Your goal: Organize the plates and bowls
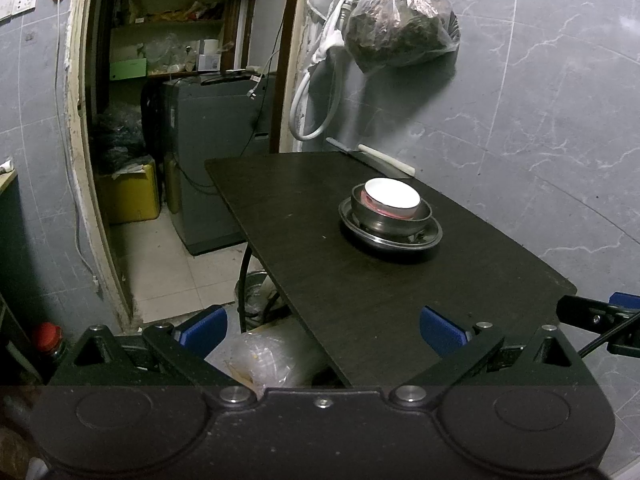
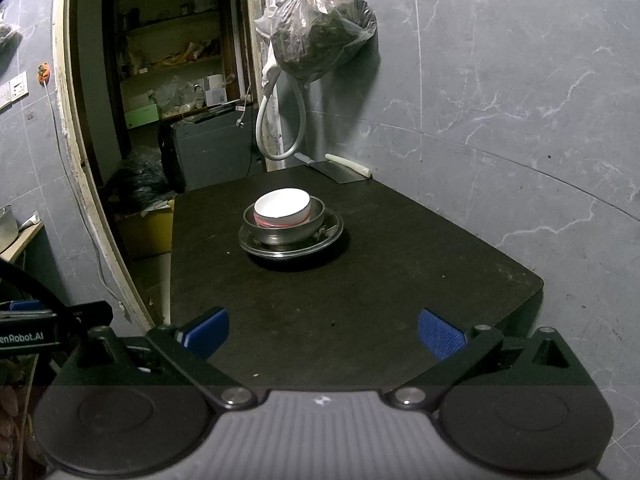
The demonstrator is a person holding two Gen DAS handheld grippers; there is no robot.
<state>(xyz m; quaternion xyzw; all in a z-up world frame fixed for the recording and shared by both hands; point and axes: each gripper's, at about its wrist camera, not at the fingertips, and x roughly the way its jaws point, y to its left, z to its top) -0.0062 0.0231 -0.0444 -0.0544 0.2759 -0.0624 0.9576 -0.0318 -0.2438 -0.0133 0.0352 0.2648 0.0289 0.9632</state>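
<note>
A stack stands on the dark table [image 1: 360,300] [image 2: 380,280]: a white bowl [image 1: 392,193] [image 2: 282,203] with a pink outside sits in a steel bowl [image 1: 390,224] [image 2: 290,230], which rests on a steel plate [image 1: 428,238] [image 2: 332,232]. My left gripper [image 1: 323,330] is open and empty, hanging over the table's near left edge, well short of the stack. My right gripper [image 2: 323,330] is also open and empty above the table's front edge. The right gripper's tip [image 1: 592,318] shows at the right of the left wrist view.
A cleaver [image 2: 340,170] [image 1: 372,158] with a white handle lies at the table's far edge by the grey tiled wall. A full plastic bag [image 1: 400,24] [image 2: 320,32] and a white hose [image 2: 280,128] hang above. A doorway [image 1: 180,120] to a cluttered storeroom opens at left.
</note>
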